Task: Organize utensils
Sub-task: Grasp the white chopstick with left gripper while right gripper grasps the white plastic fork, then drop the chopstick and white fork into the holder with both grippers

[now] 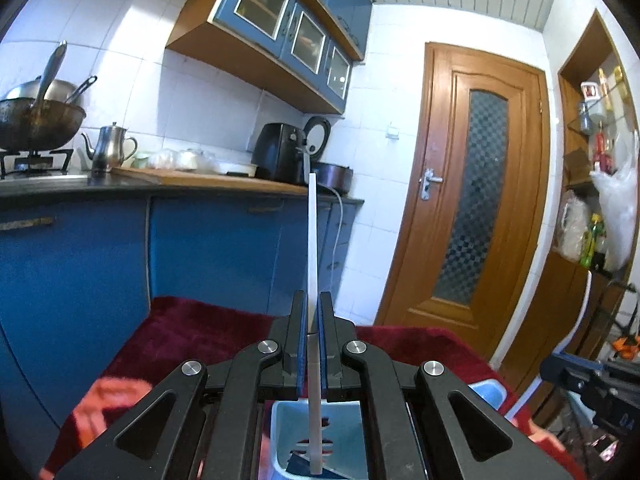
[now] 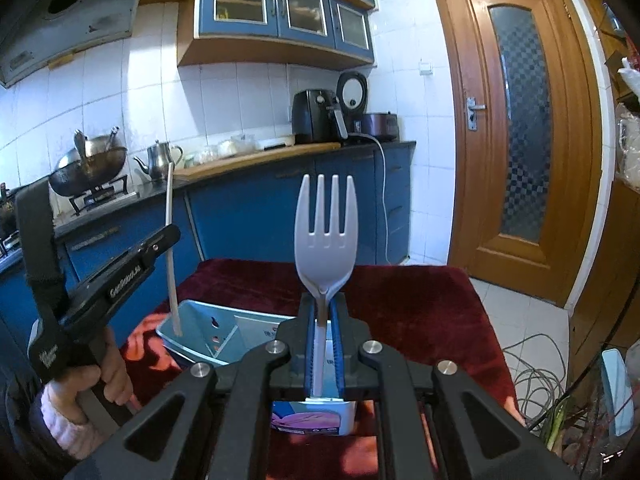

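Note:
My left gripper (image 1: 313, 300) is shut on a thin white utensil (image 1: 312, 236), seen edge-on and held upright; its lower end hangs inside a light blue utensil holder (image 1: 285, 428). In the right wrist view the same utensil (image 2: 171, 240) dips into the holder's left compartment (image 2: 192, 320), held by the left gripper (image 2: 162, 242). My right gripper (image 2: 324, 304) is shut on the handle of a white plastic fork (image 2: 325, 236), tines up, above the holder's near right side.
The holder stands on a dark red cloth (image 2: 416, 304) over a small table. Blue kitchen cabinets (image 1: 216, 248) and a counter with a kettle (image 1: 107, 148), wok (image 1: 38, 120) and air fryer (image 1: 280, 156) lie beyond. A wooden door (image 2: 516, 128) is right; cables (image 2: 536, 376) lie on the floor.

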Tool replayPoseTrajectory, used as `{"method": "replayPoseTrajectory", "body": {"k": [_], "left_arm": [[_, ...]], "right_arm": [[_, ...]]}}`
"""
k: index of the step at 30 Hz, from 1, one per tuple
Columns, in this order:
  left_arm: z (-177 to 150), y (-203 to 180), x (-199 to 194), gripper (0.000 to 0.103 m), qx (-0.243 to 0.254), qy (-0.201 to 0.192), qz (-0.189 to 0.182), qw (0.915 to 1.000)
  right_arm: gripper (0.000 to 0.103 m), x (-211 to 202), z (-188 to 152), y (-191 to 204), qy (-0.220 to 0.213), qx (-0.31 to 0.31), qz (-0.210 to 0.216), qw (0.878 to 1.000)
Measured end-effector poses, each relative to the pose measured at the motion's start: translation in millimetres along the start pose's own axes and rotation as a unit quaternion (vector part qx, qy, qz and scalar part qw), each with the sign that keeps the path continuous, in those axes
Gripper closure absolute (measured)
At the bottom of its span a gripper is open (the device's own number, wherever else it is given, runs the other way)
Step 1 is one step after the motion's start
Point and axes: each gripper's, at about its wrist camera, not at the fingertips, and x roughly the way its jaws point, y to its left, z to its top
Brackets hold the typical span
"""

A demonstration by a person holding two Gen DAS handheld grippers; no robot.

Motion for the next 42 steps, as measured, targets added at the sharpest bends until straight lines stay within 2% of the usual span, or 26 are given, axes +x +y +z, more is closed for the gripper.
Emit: {"method": "replayPoseTrajectory", "body": {"k": [6,9,11,13,14,17,23,30,34,42], "left_arm": [[-20,1,13,0.098,0.007,0.035,0.002,0.9994],[-22,2,14,0.098,0.007,0.053,0.001,0.9986],[-21,2,11,0.089,0.009,0.055,-0.002,0.9985],[-20,1,5,0.081,0.015,0.054,-0.003,0.9984],[-19,1,3,0.079,0.017,0.053,-0.005,0.9984],[-16,1,-5,0.078,0.016,0.055,-0.011,0.9983],[-10,4,-19,0.077,0.007,0.066,-0.020,0.9976],[-5,11,-46,0.077,0.005,0.083,-0.028,0.9961],[0,17,-64,0.077,0.004,0.092,-0.032,0.9953],[-4,26,-99,0.077,0.015,0.126,-0.014,0.9919]], "right_arm": [[0.093,29,-9,0,0.044,-0.003,-0.001,0.999],[0.093,35,-13,2,0.048,-0.008,0.000,0.999],[0.093,36,-14,2,0.048,-0.005,0.004,0.999],[0.088,36,-13,4,0.045,-0.002,0.009,0.999],[0.083,35,-12,4,0.044,-0.001,0.009,0.999],[0.075,30,-11,3,0.034,0.003,0.015,0.999],[0.067,11,-5,5,0.003,0.017,0.023,1.000],[0.066,-15,-6,0,-0.014,0.031,0.017,0.999],[0.066,-26,-12,-4,-0.005,0.044,0.013,0.999],[0.066,-54,-29,-10,0.017,0.065,0.018,0.998]]}}
